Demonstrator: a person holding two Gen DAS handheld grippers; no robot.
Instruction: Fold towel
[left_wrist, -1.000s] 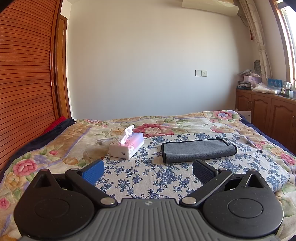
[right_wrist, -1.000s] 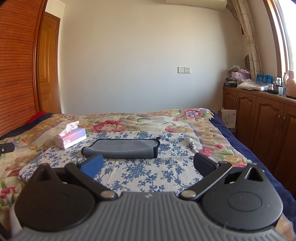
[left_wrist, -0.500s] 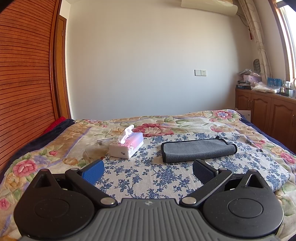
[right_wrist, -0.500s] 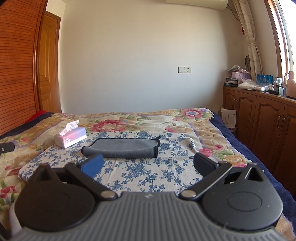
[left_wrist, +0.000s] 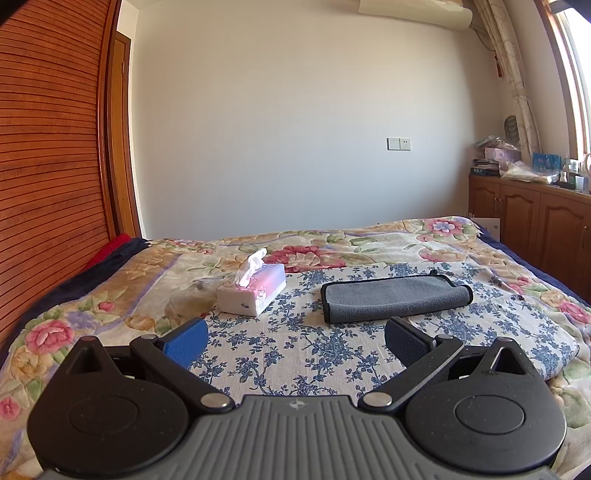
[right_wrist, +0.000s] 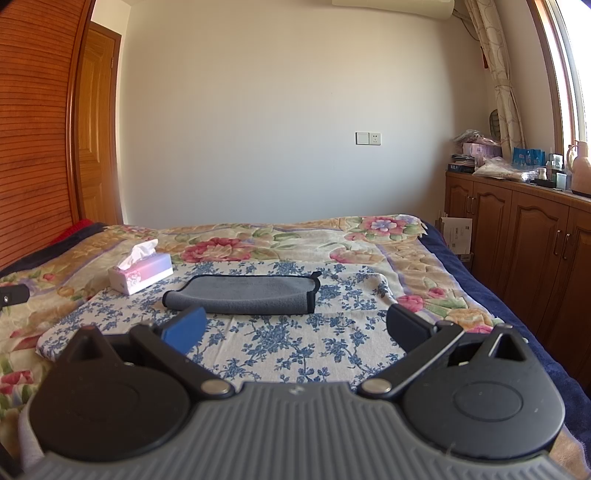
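Observation:
A grey towel with black edging (left_wrist: 395, 298) lies folded into a long flat strip on a blue-flowered cloth (left_wrist: 303, 347) on the bed; it also shows in the right wrist view (right_wrist: 247, 295). My left gripper (left_wrist: 295, 341) is open and empty, held back from the towel's near edge. My right gripper (right_wrist: 293, 328) is open and empty, also short of the towel and above the cloth.
A pink-and-white tissue box (left_wrist: 253, 291) stands left of the towel, seen too in the right wrist view (right_wrist: 142, 271). A floral bedspread (left_wrist: 369, 240) covers the bed. Wooden cabinets (right_wrist: 517, 236) with clutter run along the right; a slatted wooden wardrobe (left_wrist: 48, 166) stands left.

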